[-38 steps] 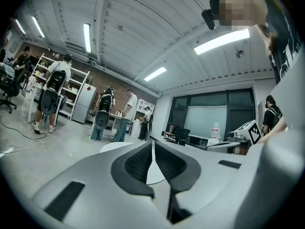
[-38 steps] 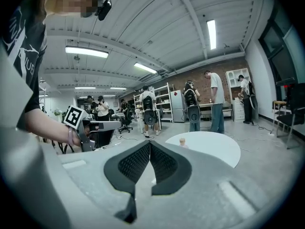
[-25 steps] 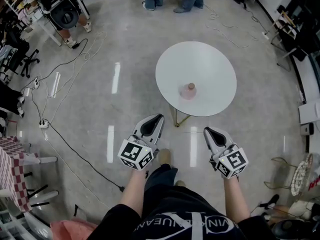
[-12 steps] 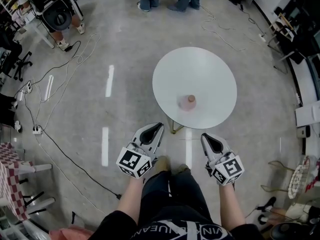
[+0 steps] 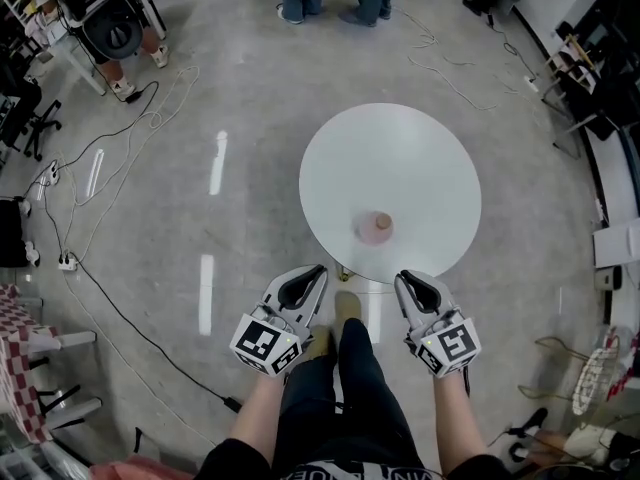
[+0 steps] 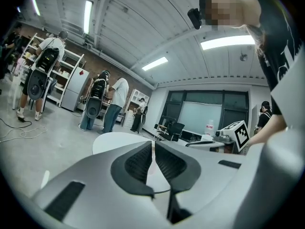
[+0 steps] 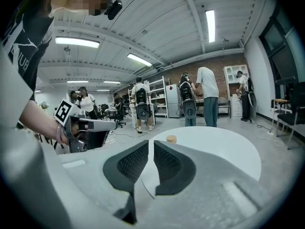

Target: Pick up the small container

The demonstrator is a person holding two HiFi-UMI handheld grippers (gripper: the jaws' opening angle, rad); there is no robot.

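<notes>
Toward the left of the head view, black cables (image 5: 100, 158) trail across the grey floor. Lower centre-left, the left gripper (image 5: 315, 273) points up the frame toward the round white table (image 5: 400, 158); in the left gripper view (image 6: 152, 144) its ribbed pads meet with only a hairline between them and grip nothing. The table fills the middle of the frame, and the small container (image 5: 376, 227) stands alone on it, close to the near edge, up the frame from both grippers, between their lines and apart from both. It is a low, pale pink piece with a tan top, standing upright; what is inside it cannot be made out. In the right gripper view it shows as a small tan shape (image 7: 171, 139) on the tabletop, just above and right of the jaw tips. Lower centre-right, the right gripper (image 5: 405, 281) also points at the table edge; its jaws (image 7: 150, 144) have just been opening, yet stand only a thin slit apart, with nothing between them
</notes>
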